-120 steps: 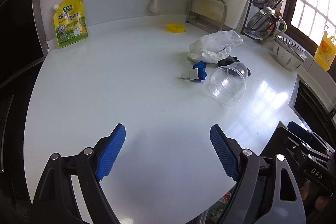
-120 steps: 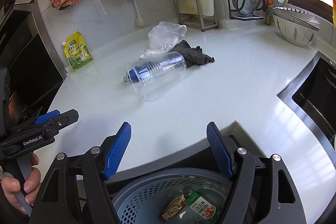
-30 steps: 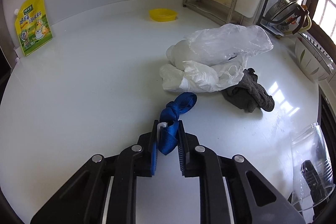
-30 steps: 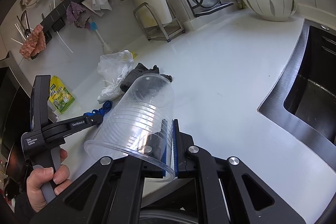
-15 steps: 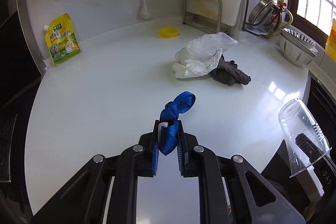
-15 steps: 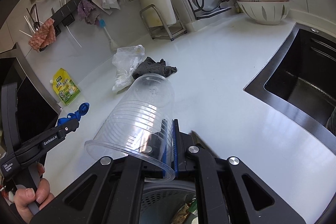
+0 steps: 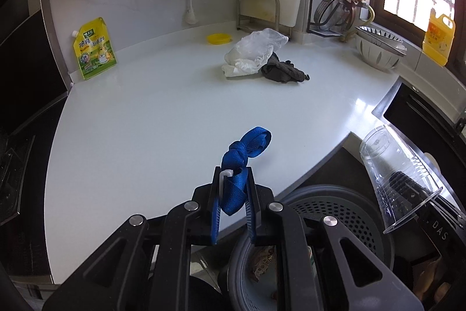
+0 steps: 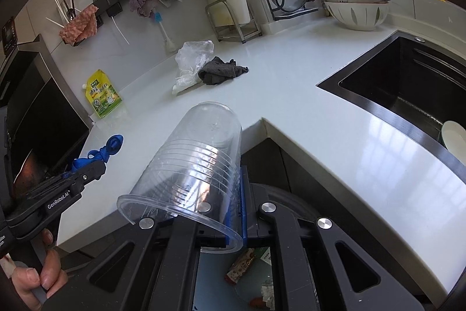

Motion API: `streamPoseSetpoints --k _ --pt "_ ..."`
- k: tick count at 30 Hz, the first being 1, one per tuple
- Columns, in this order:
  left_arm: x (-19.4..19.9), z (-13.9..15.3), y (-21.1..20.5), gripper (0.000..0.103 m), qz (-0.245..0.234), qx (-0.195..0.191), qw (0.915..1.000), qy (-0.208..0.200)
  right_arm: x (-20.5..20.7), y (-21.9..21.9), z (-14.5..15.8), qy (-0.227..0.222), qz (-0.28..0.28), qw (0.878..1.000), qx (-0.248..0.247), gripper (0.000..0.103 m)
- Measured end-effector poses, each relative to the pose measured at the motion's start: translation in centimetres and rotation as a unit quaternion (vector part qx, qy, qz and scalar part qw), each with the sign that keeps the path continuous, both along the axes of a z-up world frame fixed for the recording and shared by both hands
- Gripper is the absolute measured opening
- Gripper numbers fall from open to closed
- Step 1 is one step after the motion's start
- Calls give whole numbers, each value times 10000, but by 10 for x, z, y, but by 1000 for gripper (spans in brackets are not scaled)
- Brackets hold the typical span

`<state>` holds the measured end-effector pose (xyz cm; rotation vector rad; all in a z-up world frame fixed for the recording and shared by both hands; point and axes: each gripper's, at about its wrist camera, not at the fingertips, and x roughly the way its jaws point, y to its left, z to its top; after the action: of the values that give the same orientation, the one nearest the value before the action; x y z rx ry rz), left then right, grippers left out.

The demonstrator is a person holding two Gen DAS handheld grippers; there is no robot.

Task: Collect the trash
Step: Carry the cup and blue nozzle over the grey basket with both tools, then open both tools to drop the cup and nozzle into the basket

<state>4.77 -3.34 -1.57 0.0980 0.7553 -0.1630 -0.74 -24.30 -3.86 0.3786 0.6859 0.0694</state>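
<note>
Left gripper (image 7: 233,196) clamped on knotted blue strap (image 7: 241,162); knot and loop stick out past the fingertips toward 12 o'clock, above the near edge of the white countertop (image 7: 145,118). Right gripper (image 8: 237,204) pinching the wall of a clear plastic cup (image 8: 198,162) near its rim, one finger inside, one outside; cup tilted, base pointing toward 12, mouth toward the camera. Grey perforated trash bin (image 7: 335,212) directly below both grippers, off the counter edge, with wrappers (image 8: 241,267) inside. Crumpled clear plastic bag (image 7: 253,51) on the counter at 12 in left wrist view, touching a dark grey rag (image 7: 282,72) on its 4 o'clock side. Yellow-green pouch (image 7: 93,48) leaning on the backsplash at 10, well apart. Black sink (image 8: 407,83) at 2 in right wrist view.
</note>
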Motion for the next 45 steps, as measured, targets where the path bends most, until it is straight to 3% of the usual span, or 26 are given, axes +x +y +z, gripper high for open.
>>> streamPoseSetpoints --k 19,45 --pt "-67 -41 -8 15 -255 -32 9994 238 -61 5 -39 298 170 9993 -129 5" --pt "-82 -84 -31 15 -520 102 9956 778 -78 0 -78 733 183 9968 -263 5"
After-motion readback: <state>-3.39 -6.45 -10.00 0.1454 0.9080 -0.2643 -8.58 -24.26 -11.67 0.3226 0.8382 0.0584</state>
